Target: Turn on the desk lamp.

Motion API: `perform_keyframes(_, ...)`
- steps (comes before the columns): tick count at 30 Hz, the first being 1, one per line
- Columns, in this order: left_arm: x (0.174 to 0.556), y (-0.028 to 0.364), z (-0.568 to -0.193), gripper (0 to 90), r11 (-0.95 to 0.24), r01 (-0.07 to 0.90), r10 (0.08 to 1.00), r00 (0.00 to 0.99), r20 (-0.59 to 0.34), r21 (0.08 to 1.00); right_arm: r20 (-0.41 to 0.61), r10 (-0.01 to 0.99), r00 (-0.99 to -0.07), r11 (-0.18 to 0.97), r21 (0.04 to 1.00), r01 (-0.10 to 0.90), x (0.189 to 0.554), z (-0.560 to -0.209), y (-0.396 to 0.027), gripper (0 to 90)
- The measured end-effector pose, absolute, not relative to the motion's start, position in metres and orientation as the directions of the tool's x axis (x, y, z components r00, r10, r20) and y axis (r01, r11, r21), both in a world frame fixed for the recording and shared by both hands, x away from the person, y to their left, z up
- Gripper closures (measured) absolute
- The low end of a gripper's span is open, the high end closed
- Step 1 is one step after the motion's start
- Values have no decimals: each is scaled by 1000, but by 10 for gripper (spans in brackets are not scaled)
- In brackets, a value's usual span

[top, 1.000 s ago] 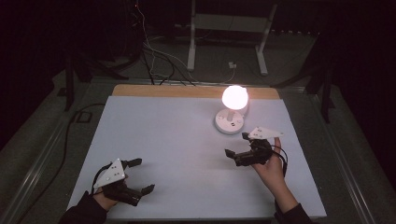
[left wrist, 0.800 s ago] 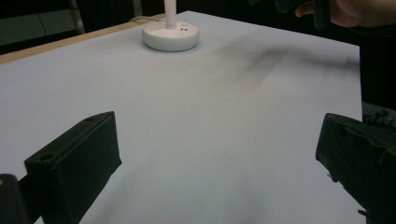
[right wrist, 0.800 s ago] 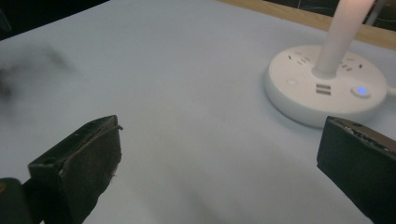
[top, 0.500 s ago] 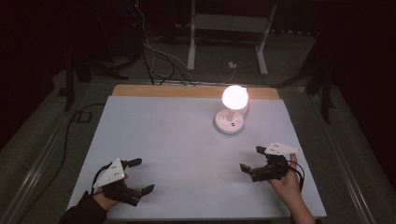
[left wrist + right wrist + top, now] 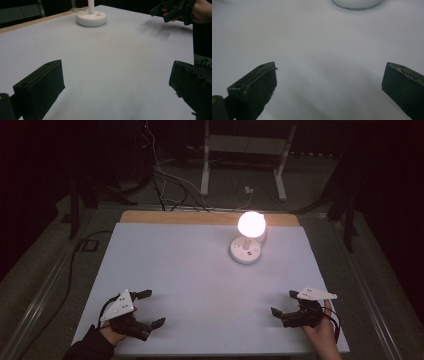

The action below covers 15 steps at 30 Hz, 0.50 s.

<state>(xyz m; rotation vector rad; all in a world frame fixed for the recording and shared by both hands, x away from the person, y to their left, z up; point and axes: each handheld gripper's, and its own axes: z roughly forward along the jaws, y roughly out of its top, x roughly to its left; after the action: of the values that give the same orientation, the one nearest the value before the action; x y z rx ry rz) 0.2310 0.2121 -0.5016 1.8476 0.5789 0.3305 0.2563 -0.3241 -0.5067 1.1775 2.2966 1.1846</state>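
Two grippers were at the near edge of the white table top (image 5: 190, 270), one at each corner, well apart. Left gripper (image 5: 148, 308): held low over the near left corner, jaws spread wide, nothing between them; its own view showed only bare table surface between the two black jaws. Right gripper (image 5: 284, 303): held over the near right corner, jaws likewise wide apart and empty; its own view looked down on plain white surface between the jaws. Whether either gripper touched the table could not be told from the high view, possibly just above it.

Lamp (image 5: 248, 237): lit, round glowing bulb (image 5: 251, 223) on a short stem over a white disc base (image 5: 91, 18). It stood ahead of the right gripper, toward the far side of the table, and ahead and well to the right of the left gripper. In the left gripper view the base sat far ahead between the jaws, with the other hand and its gripper at upper right. In the right gripper view the edge of the base (image 5: 357, 3) showed at the top, blurred.

Beyond the table: dark floor, cables (image 5: 165, 180) and a metal stand (image 5: 245, 155).
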Motion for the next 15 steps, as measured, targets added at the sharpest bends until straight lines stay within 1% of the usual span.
perform_keyframes(2,231,212,-502,3,-262,232,542,838,-56,937,96,786,-611,324,778,539,253,-510,-327,1)
perform_keyframes(6,231,212,-502,3,-263,231,539,840,-55,937,58,793,-606,356,763,540,249,-516,-328,1)
perform_keyframes(9,231,211,-502,2,-270,228,534,844,-51,936,56,796,-602,354,765,539,251,-518,-329,1)
perform_keyframes(12,231,211,-502,3,-266,226,532,845,-52,937,24,800,-600,368,770,521,254,-518,-328,1)
perform_keyframes(15,231,212,-502,3,-267,232,533,844,-57,935,22,799,-601,369,771,519,255,-518,-327,1)
